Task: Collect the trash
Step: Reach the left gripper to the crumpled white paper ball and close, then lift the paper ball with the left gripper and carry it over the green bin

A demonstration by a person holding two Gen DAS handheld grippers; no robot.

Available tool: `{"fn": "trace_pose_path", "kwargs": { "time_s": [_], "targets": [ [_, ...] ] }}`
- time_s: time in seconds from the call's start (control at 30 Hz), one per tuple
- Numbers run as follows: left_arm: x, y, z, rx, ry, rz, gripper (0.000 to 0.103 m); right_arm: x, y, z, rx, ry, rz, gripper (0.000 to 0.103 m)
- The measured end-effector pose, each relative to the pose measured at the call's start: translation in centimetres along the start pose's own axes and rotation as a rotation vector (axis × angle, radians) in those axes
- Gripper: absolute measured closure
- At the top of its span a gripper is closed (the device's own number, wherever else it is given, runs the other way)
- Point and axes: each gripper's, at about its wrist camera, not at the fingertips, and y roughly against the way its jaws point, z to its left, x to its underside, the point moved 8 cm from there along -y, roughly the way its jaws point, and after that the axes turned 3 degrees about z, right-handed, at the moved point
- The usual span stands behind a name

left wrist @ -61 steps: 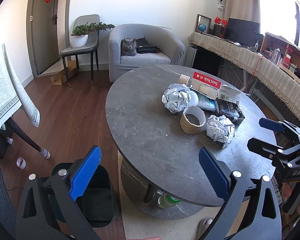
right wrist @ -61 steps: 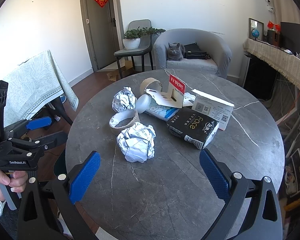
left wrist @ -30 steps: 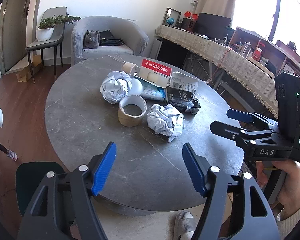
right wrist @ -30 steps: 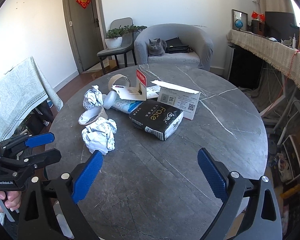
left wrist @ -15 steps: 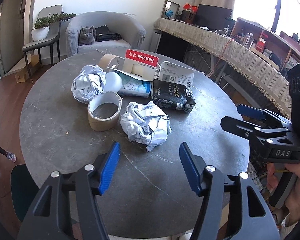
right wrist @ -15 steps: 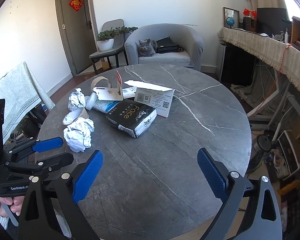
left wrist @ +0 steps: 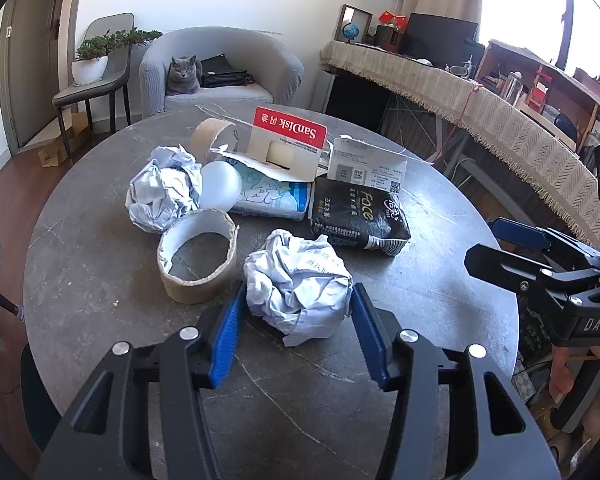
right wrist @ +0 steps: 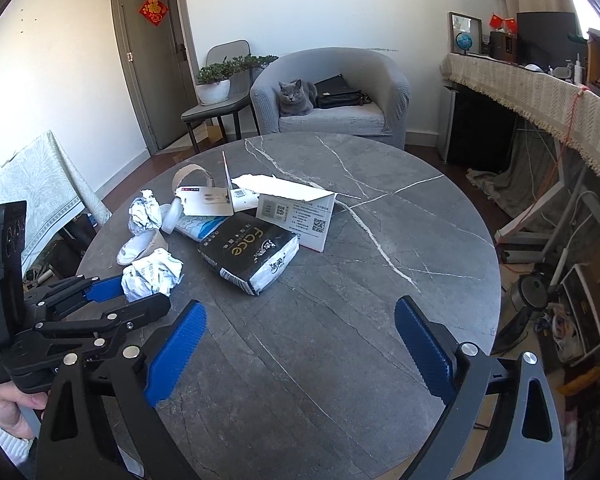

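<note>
Closing around a crumpled ball of white printed paper (left wrist: pixel 298 286), the left gripper (left wrist: pixel 296 332) has its blue ribbed pads on either side of the wad, which lies on the round dark grey marble-look table (left wrist: pixel 100 264) near its front edge; the left pad looks to be at the paper's edge while a thin gap shows at the right pad, so the paper is between the jaws but not yet firmly clamped. Just beside this wad, to its left, stands a short brown cardboard ring with a white inner face (left wrist: pixel 198 258), and behind that lies a second crumpled white paper ball (left wrist: pixel 164 192) touching a pale frosted round bulb-like object (left wrist: pixel 220 190). Farther back sit a black soft pack printed "Face" (left wrist: pixel 358 220), a red-and-white SanDisk card package (left wrist: pixel 288 144) and a white folded carton with QR codes (left wrist: pixel 366 172). Over bare tabletop to the right, the right gripper (right wrist: pixel 300 354) hovers released, its jaws spread wide with nothing between them. On a grey armchair (right wrist: pixel 340 84) beyond the table sits a grey cat (right wrist: pixel 296 98).
</note>
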Motion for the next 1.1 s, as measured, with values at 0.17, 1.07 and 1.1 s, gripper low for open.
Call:
{"fn": "trace_pose_path", "kwargs": {
  "time_s": [0.17,1.07,1.1],
  "targets": [
    [-0.2,0.1,0.4,0.033,0.009,0.005,0.051,-0.4,-0.6,1.3,-0.029,0.042,0.014,0.012],
    [-2.1,8.6,12.3,-0.022,0.120,-0.152,0.051,-2.4,-6.2,12.8,-0.149,0.144,0.079,0.030],
    [-2.1,8.8,12.9,-0.025,0.125,-0.152,0.051,-2.4,-6.5,13.4,-0.153,0.153,0.085,0.030]
  ]
}}
